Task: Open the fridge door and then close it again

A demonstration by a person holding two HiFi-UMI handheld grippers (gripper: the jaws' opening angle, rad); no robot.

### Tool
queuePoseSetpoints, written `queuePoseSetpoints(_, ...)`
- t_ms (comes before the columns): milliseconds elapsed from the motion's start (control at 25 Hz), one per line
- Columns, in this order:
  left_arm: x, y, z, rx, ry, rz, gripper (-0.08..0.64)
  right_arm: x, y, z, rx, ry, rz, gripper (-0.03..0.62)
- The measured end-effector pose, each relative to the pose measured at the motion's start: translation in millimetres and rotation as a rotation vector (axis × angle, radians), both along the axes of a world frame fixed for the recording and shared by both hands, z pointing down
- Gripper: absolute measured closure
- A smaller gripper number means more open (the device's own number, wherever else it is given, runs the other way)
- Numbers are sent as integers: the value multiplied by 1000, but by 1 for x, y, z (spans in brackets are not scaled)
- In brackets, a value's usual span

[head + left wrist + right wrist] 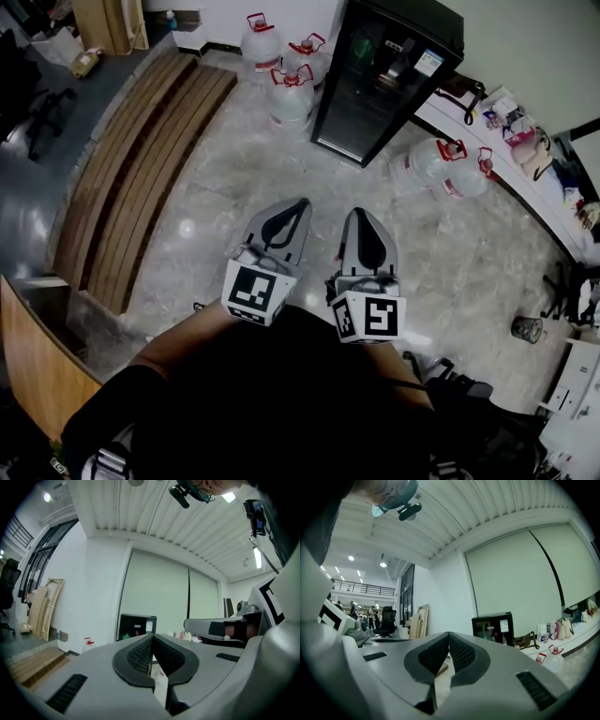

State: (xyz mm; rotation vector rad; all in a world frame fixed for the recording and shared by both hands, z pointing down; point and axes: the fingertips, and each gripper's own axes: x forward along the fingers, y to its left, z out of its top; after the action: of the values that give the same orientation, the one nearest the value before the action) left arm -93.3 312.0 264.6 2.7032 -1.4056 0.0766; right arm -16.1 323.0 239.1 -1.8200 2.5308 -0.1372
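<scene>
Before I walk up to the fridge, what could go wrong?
The water jugs left of the fridge and the other jugs right of it narrow the approach; a foot could hit one. The left hand-held gripper and right hand-held gripper are shut, so neither can grasp the door yet.

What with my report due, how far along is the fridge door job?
Nothing shows as done: the fridge door looks shut. In hand: the left claw and right claw, both shut and empty, point toward it from well short. Left: reach it, open, close.

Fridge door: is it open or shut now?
Shut. The glass door sits flush against the black fridge, no gap visible.
</scene>
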Motion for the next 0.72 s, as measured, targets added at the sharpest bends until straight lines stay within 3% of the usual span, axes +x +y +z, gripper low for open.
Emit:
queuePoseSetpoints(200, -19, -55, 18, -41, 15, 19, 554, -19, -53, 9, -16, 18, 20, 577)
queuePoseSetpoints(440, -42, -87, 26, -55, 24, 9, 554, -36, -89, 20, -38, 34, 14, 577)
queuePoseSetpoints(720, -37, -129, 34, -70, 14, -1, 554, -35, -137, 24, -49, 25, 1, 577)
